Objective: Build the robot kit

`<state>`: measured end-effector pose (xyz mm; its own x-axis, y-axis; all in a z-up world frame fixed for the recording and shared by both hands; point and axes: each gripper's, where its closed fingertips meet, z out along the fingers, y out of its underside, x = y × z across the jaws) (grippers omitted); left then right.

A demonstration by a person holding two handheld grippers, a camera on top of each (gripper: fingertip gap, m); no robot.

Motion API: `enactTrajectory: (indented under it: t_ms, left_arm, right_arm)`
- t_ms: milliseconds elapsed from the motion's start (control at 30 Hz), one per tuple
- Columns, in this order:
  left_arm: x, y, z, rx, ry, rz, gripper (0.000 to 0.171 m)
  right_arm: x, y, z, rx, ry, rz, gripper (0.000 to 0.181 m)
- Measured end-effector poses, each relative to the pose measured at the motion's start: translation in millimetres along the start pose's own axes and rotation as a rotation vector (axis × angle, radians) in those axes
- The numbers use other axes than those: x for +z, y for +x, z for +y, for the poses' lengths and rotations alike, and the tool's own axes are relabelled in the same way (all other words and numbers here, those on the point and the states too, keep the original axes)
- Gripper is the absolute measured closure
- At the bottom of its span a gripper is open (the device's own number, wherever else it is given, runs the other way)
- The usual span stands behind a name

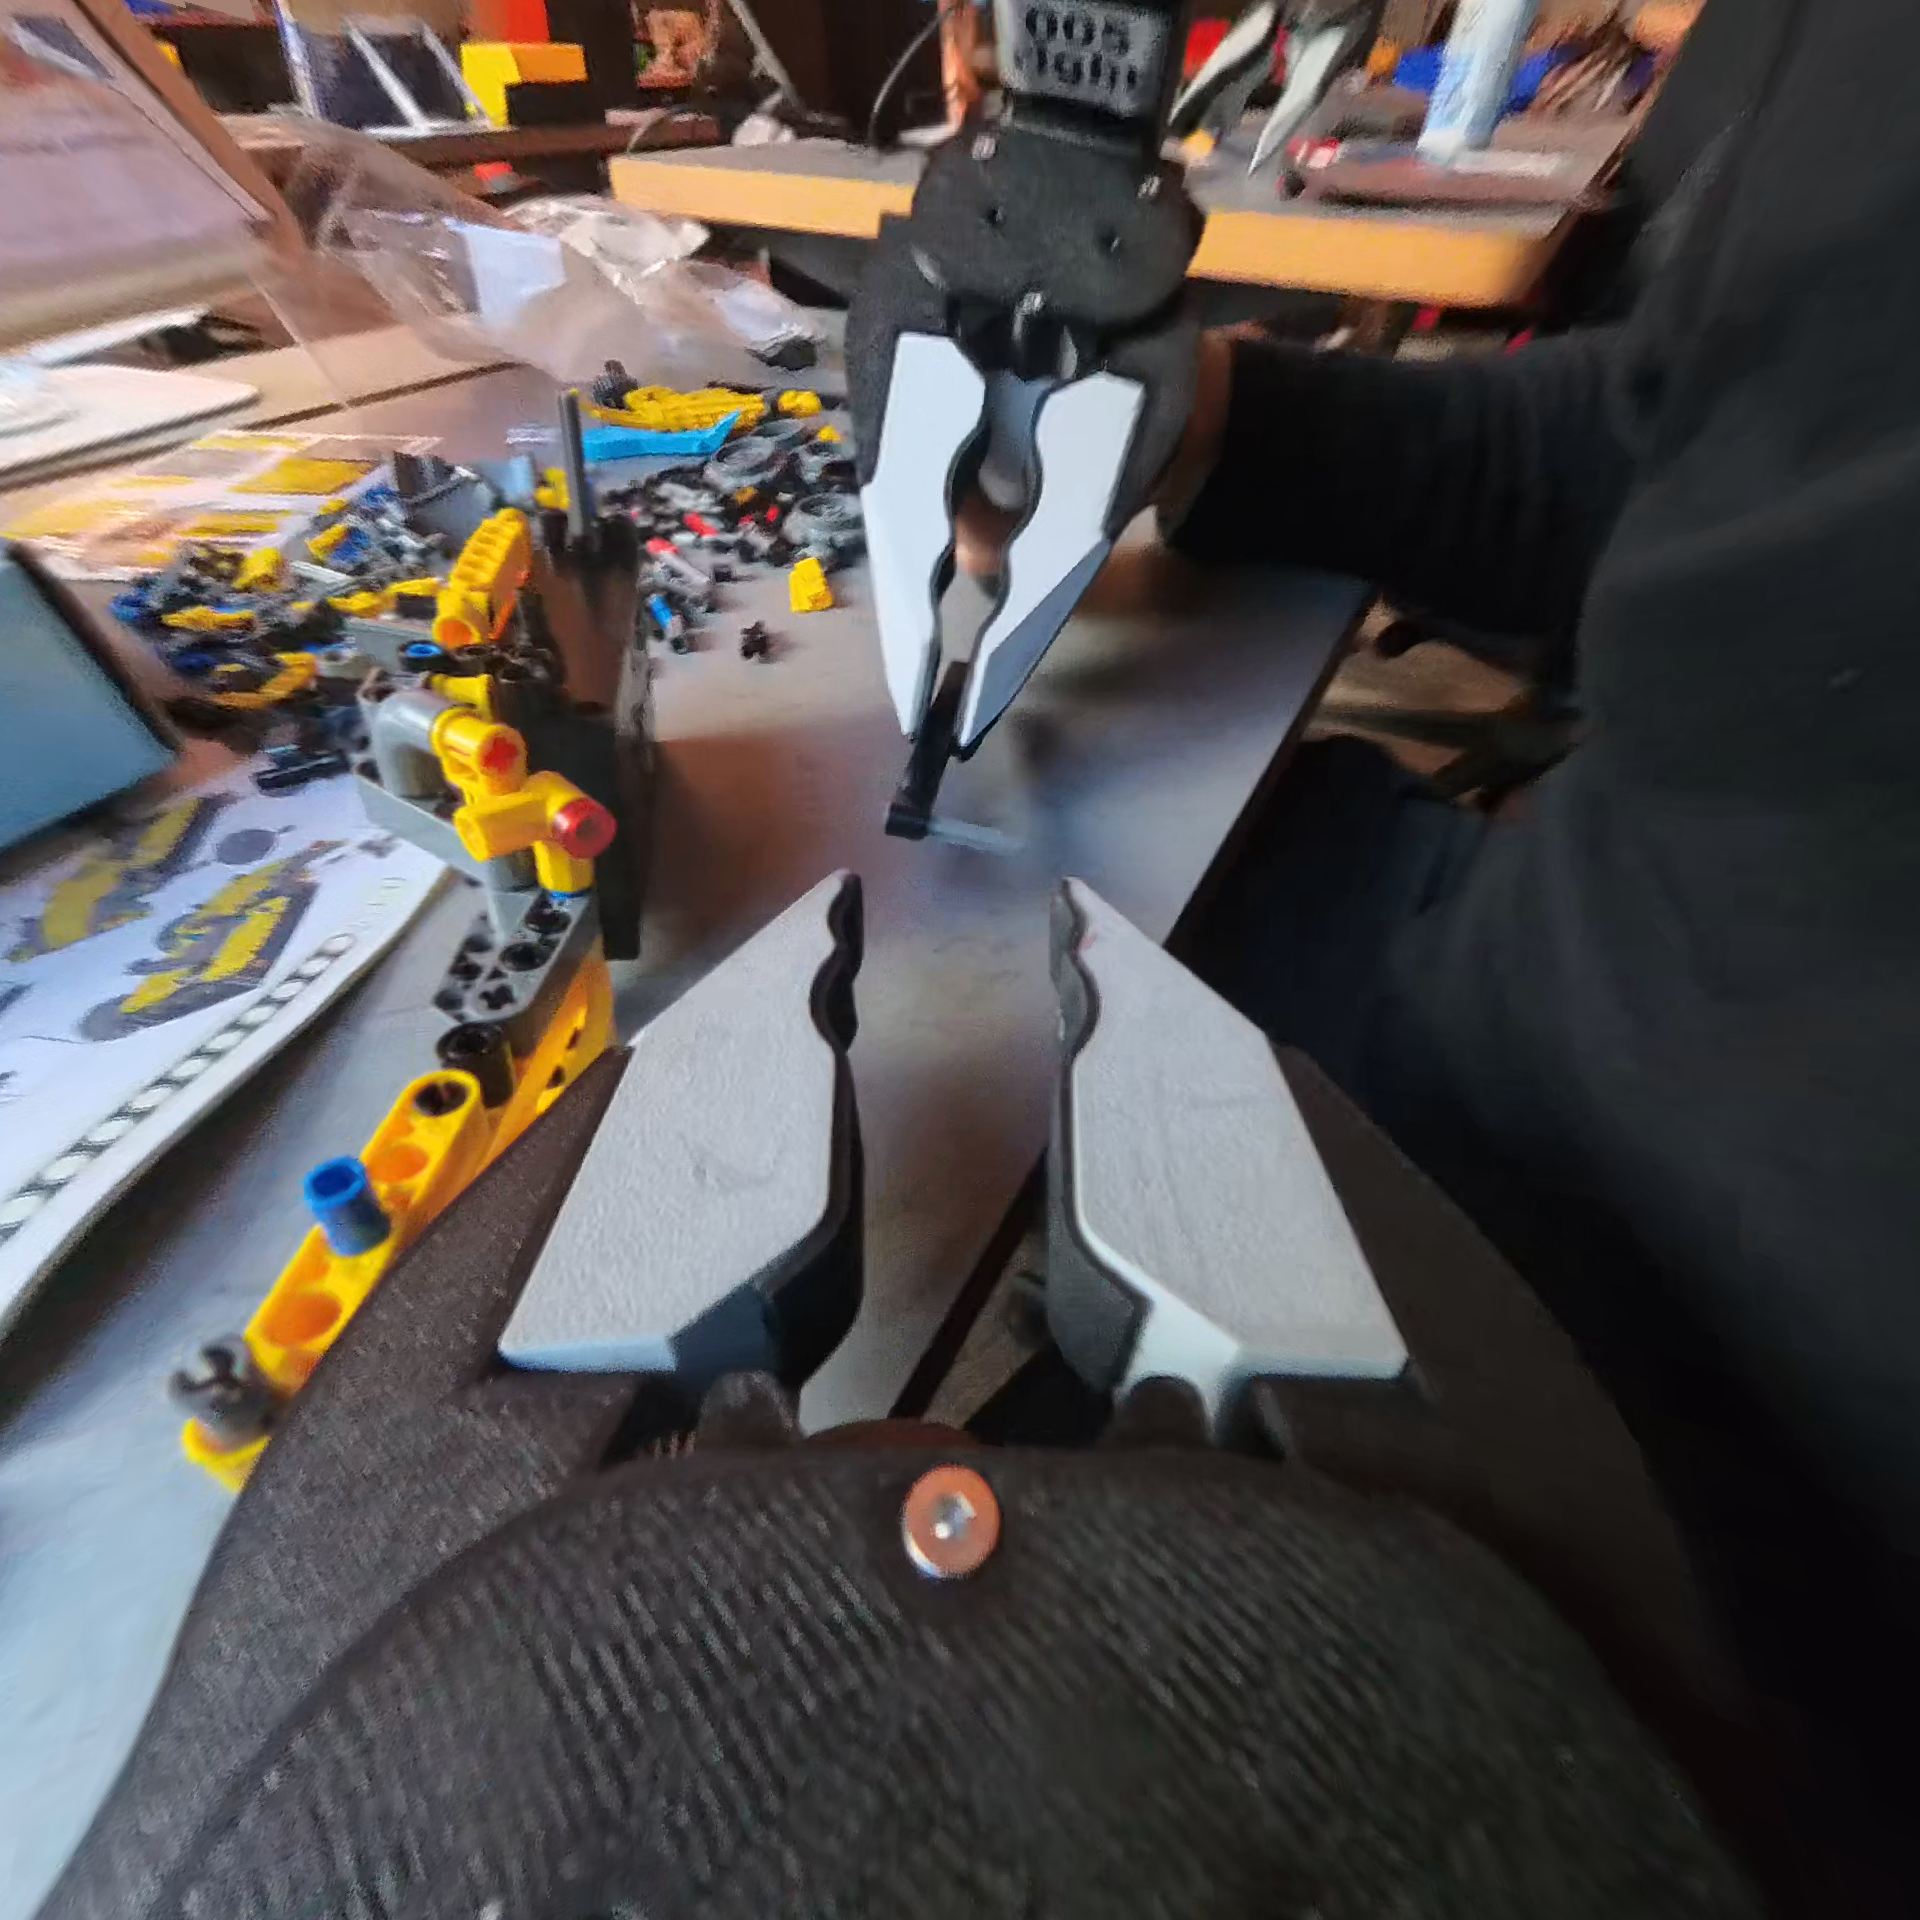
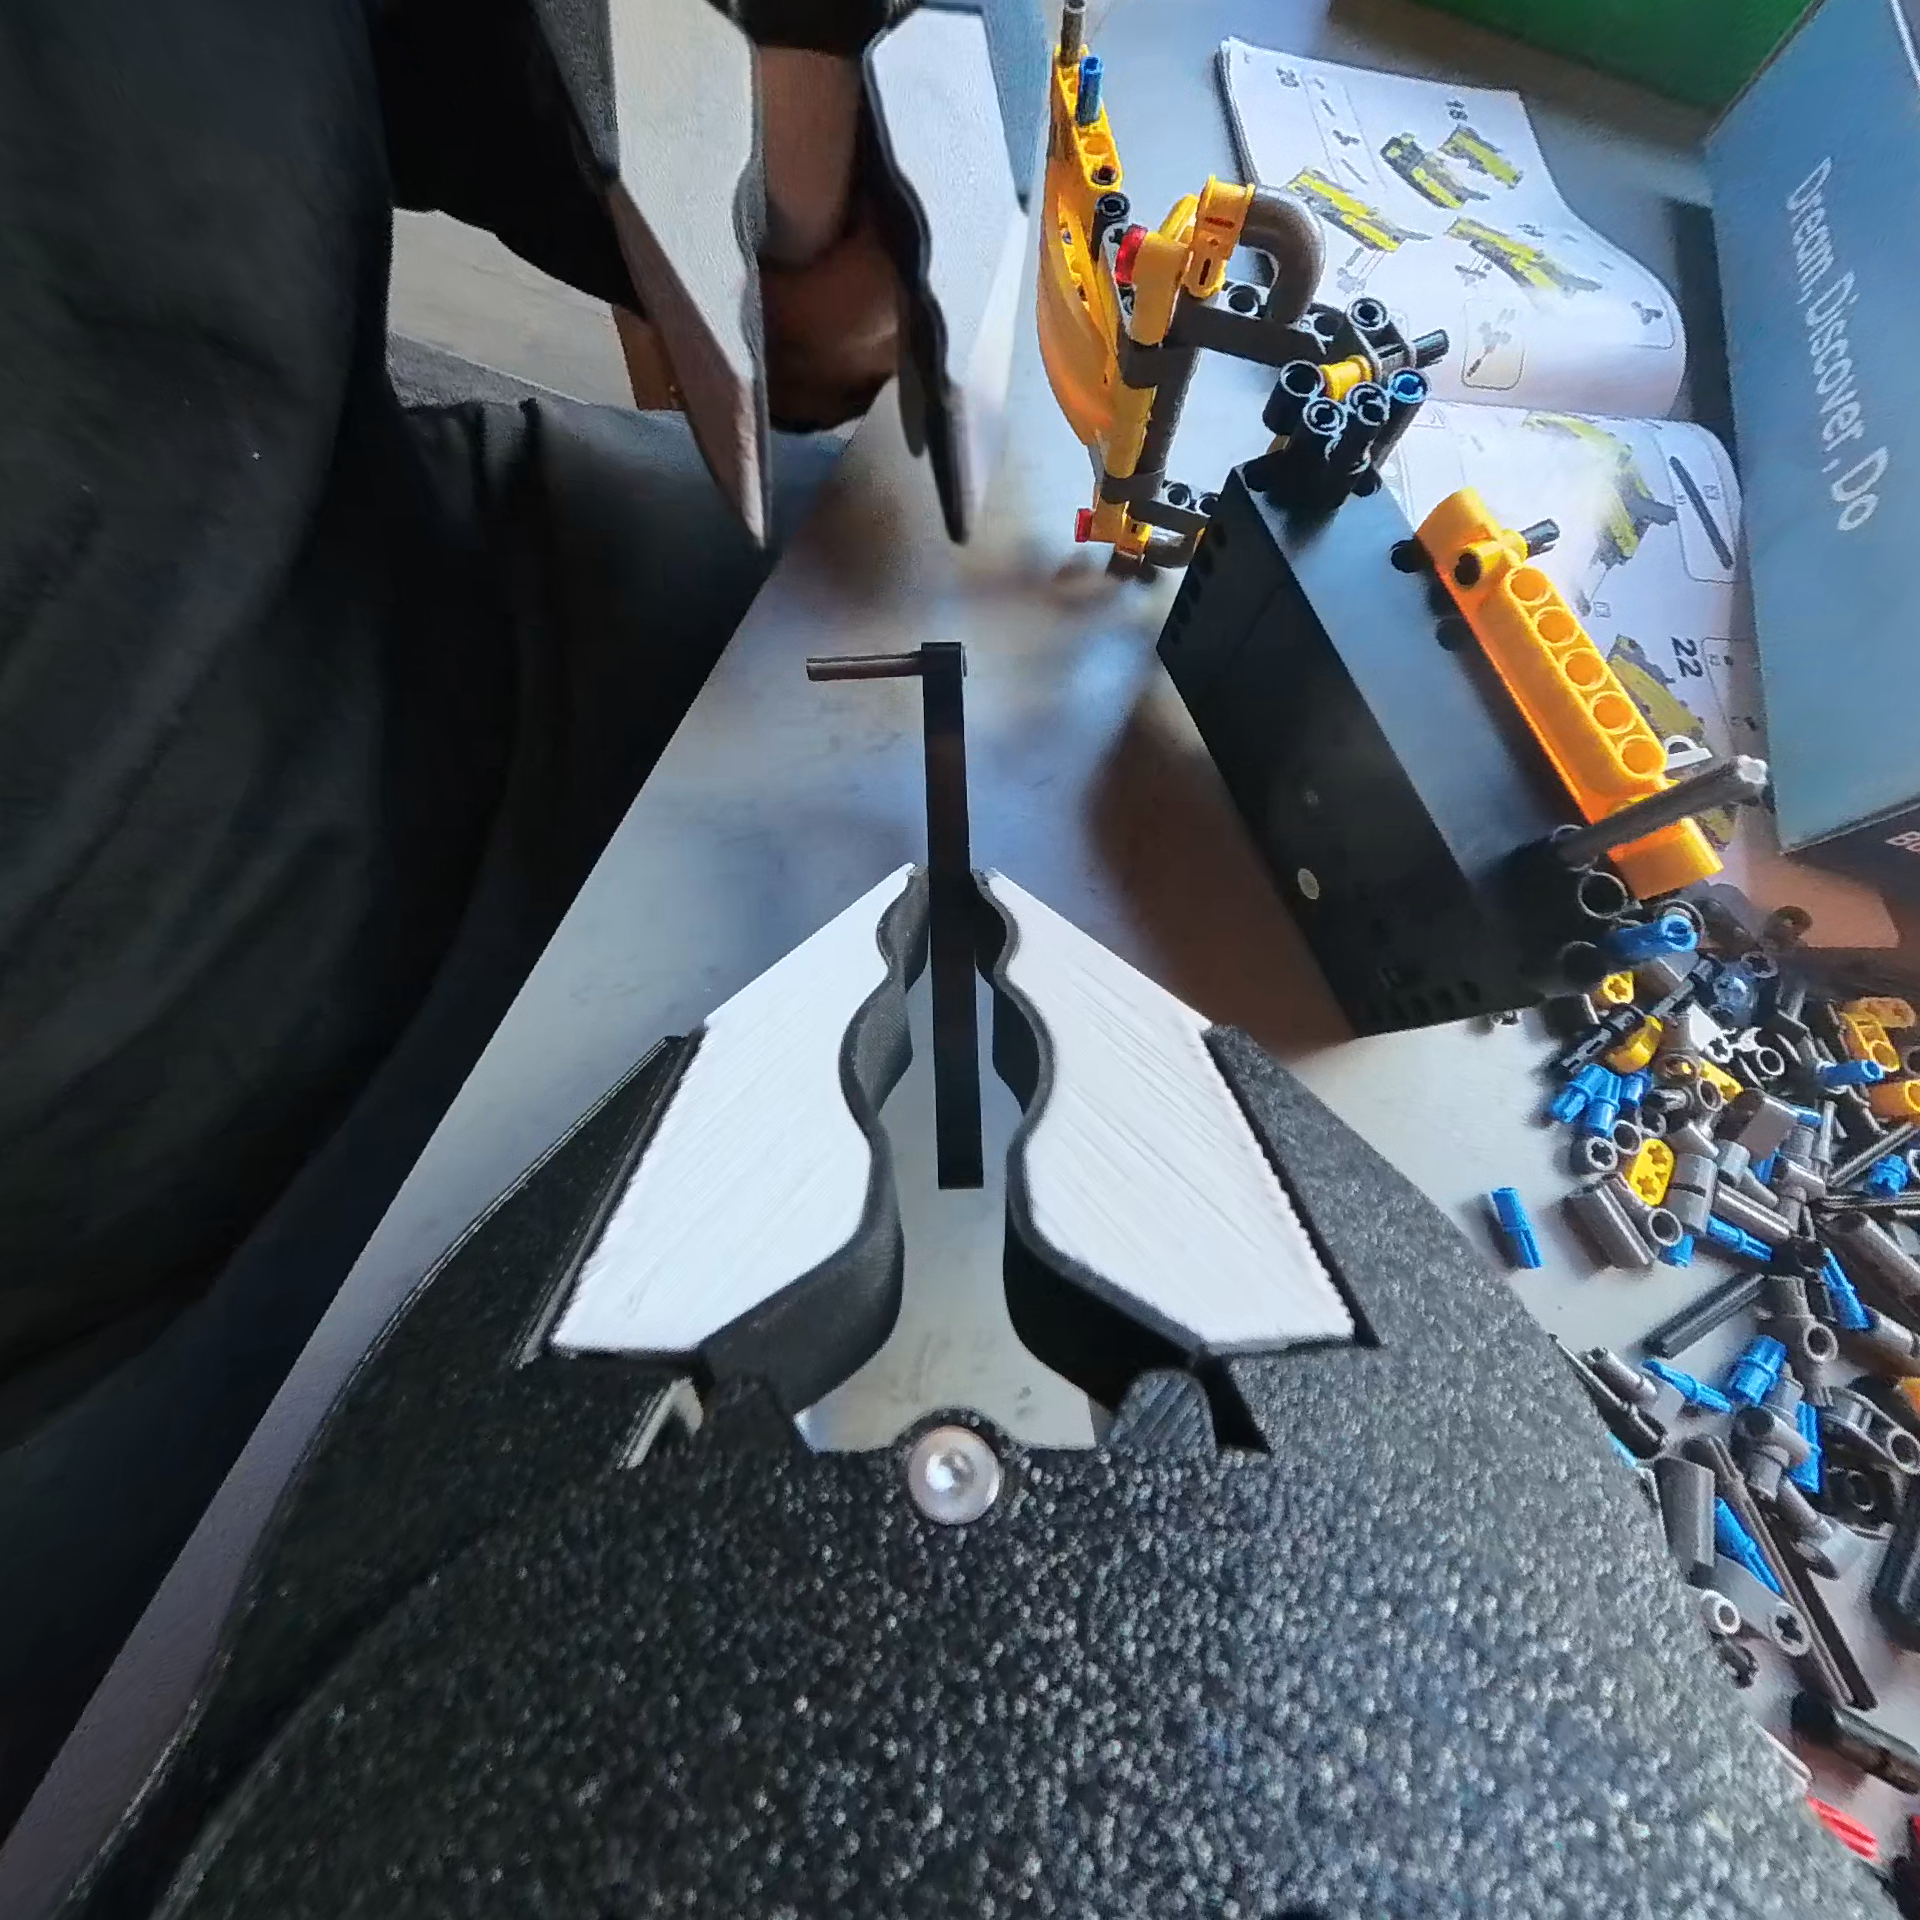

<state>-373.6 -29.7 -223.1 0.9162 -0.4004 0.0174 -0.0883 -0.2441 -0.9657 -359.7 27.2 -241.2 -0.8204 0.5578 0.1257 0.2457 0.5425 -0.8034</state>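
My right gripper is shut on a thin black beam that sticks out past its tips, with a dark grey axle through its far end. The left wrist view shows that gripper pointing down toward me with the beam just above the grey table. My left gripper is open and empty, facing the beam's end a short way off. It shows in the right wrist view too. A part-built yellow, grey and black brick model on a black box stands to the left.
A heap of loose small parts lies farther back, and also shows in the right wrist view. An open instruction booklet and a blue box lie beside the model. A person in black sits at the table edge. Clear plastic bags lie behind. Left tips to right tips: about 7 centimetres.
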Motion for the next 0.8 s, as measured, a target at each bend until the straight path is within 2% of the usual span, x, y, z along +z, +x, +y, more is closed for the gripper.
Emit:
enactTrajectory:
  t_ms: [67,333,633,800]
  left_arm:
    - [0,5,-3,-0.009,0.034,0.030,0.144]
    - [7,14,6,0.210,0.015,-0.025,0.153]
    - [4,18,4,0.226,0.058,0.011,0.163]
    - [3,20,4,0.206,0.060,0.031,0.162]
  right_arm:
    - [-2,-1,-1,0.000,0.006,-0.004,0.174]
    - [-7,-5,5,0.005,-0.001,-0.010,0.174]
    - [-5,-4,7,0.022,-0.009,-0.019,0.174]
    - [-4,-4,7,0.029,-0.010,-0.026,0.174]
